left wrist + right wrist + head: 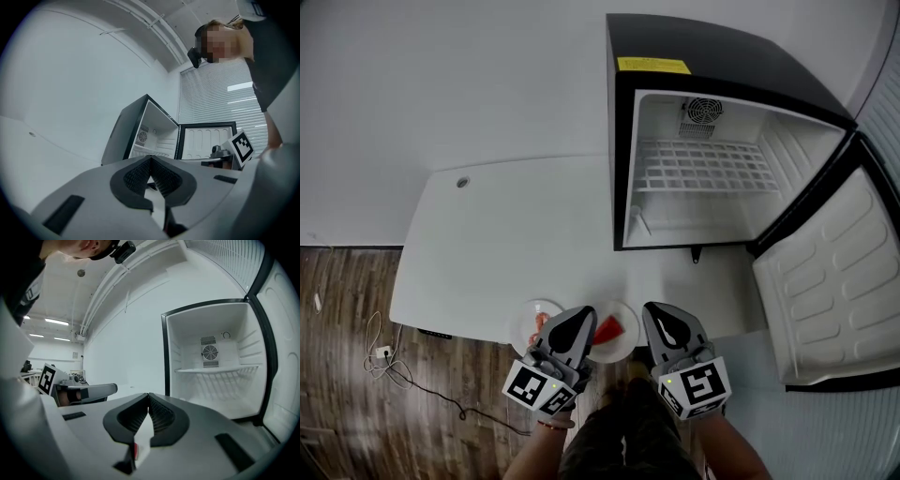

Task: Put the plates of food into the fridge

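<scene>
White round plates at near edge of table (516, 234), half hidden under left gripper (584, 313) and right gripper (652, 308): left plate (531, 312) with pinkish bit (542, 322), hard to identify; right plate (624, 317) with red wedge (607, 330). Ribbed pads (159, 416) of both pressed together, gripping nothing. Open fridge (712, 56) holding only a wire shelf (703, 167).

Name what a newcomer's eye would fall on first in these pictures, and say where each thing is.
First, the black mini fridge standing open on the right of the white table, its wire shelf bare and its door swung to the right. Then, at the table's near edge, a left plate and a right plate bearing a red slice, with the left gripper and right gripper by them.
</scene>
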### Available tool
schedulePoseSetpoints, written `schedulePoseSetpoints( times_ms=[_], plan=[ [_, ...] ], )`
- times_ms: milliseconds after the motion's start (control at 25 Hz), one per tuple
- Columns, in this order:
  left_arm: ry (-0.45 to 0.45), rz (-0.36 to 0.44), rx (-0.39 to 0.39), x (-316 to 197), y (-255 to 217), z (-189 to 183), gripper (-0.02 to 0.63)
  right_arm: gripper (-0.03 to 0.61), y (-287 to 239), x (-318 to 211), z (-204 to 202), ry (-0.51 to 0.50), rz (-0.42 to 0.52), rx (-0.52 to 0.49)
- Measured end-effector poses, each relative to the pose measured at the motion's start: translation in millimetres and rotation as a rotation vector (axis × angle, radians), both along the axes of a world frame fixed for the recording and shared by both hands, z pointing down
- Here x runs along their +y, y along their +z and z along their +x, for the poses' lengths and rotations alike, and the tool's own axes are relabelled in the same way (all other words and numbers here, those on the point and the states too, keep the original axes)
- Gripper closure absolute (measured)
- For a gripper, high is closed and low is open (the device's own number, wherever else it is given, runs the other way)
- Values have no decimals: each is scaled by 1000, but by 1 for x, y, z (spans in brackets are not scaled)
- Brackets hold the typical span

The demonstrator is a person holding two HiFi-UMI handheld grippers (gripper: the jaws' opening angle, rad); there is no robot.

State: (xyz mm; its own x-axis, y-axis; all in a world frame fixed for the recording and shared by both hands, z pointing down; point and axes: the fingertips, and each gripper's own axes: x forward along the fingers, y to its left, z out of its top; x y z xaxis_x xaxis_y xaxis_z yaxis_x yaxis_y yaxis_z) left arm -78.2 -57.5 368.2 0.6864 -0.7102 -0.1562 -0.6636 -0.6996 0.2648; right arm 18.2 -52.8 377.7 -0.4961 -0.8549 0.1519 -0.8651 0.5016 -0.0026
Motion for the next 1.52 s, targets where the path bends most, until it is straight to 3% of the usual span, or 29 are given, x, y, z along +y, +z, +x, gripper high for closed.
schedulePoseSetpoints(
  times_ms=[520, 920, 1320, 1520],
  plan=[
    [14, 27, 1, 35, -2, -6, 607, 571, 3, 54, -24, -39, -9, 5],
    [-13, -7, -3, 50, 17, -18, 607, 571, 29, 72, -31, -27, -55, 21],
    [-32, -58, -29, 66, 59, -28, 607, 569, 109, 92, -24, 80, -287, 4],
    [-29, -95, -33, 77, 85, -25, 607, 540, 149, 100, -29, 118, -444, -128]
  ],
)
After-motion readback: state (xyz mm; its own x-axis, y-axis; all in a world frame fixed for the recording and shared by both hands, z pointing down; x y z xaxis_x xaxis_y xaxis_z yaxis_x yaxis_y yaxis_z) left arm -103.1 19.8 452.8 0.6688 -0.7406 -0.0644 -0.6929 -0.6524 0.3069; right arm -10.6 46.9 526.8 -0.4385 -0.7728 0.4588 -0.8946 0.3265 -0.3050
